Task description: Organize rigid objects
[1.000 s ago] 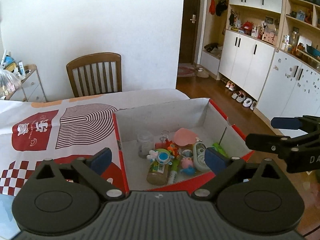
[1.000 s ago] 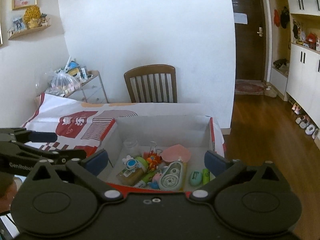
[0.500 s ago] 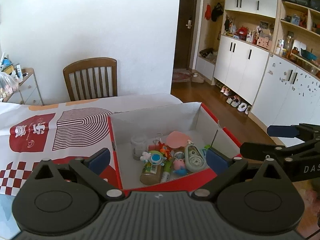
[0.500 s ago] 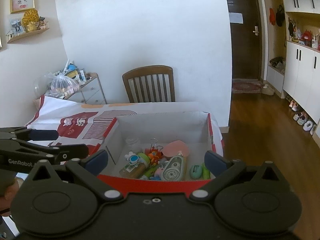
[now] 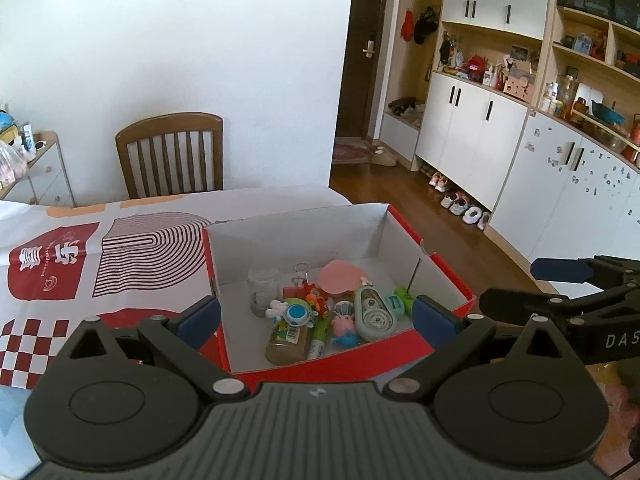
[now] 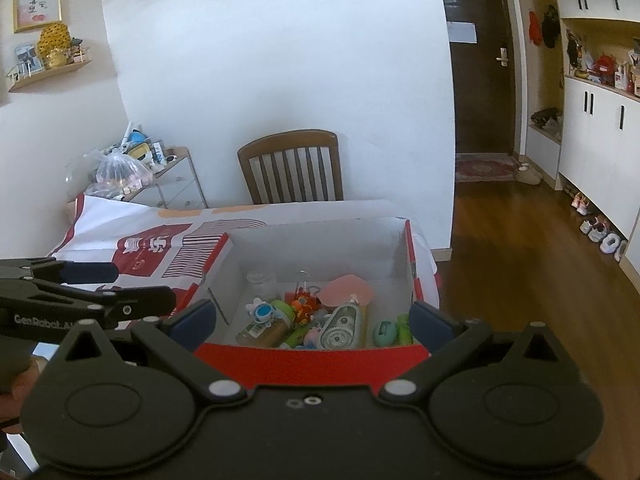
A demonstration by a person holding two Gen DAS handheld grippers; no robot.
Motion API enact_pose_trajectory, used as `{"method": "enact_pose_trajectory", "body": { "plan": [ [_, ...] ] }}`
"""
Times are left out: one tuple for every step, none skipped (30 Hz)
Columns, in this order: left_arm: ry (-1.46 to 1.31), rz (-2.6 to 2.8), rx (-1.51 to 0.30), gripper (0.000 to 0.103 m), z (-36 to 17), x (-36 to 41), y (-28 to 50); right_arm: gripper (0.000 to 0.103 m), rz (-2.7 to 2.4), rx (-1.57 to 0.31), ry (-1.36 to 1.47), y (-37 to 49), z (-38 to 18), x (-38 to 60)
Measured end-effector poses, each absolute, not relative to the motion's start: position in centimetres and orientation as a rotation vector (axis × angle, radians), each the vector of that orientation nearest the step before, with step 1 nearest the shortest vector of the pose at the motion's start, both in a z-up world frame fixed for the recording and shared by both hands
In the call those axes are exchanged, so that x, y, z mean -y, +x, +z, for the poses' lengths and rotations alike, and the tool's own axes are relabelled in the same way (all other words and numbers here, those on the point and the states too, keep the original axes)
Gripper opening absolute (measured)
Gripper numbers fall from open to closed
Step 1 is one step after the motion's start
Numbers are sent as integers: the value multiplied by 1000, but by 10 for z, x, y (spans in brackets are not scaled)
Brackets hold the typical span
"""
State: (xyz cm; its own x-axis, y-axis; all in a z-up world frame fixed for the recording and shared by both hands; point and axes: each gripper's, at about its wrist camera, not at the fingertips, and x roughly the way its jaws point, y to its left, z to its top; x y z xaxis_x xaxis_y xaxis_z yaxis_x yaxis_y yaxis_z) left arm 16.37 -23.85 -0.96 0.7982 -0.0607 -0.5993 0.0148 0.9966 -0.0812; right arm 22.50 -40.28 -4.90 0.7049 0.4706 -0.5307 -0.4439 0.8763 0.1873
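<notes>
A red cardboard box [image 5: 304, 220] with white inside walls stands on the table's right end; it also shows in the right wrist view [image 6: 320, 354]. In it lie several small items: a correction tape dispenser [image 5: 374, 314], a brown bottle [image 5: 288, 340], a pink disc [image 5: 340, 276], a clear jar [image 5: 262, 286] and small toys. My left gripper [image 5: 316, 318] is open and empty, held above the box's near edge. My right gripper [image 6: 312, 318] is open and empty, near the box's front wall.
A red-and-white patterned cloth [image 5: 100, 256] covers the table. A wooden chair [image 5: 170, 156] stands behind it against the white wall. White cabinets [image 5: 480, 132] line the right side, with shoes on the wood floor. A small drawer unit [image 6: 168, 184] with bags stands at far left.
Both grippers have drawn back and risen a little from the box, so it sits lower and farther in view. Both stay open and empty.
</notes>
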Motion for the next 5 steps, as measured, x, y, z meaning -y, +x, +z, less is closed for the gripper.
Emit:
{"method": "enact_pose_trajectory", "body": {
  "plan": [
    [-70,-40,-642,102,-9,239,163,103,507,-605,48,225,-50,402],
    [-67,-41,-640,102,-9,240,163,103,504,-605,49,225,-50,403],
    [-65,-44,-638,102,-9,240,163,103,500,-606,49,224,-50,403],
    [-64,-49,-636,102,-9,240,163,103,499,-606,49,223,-50,403],
    [-64,-53,-636,102,-9,240,163,103,497,-606,49,223,-50,403]
  ]
}}
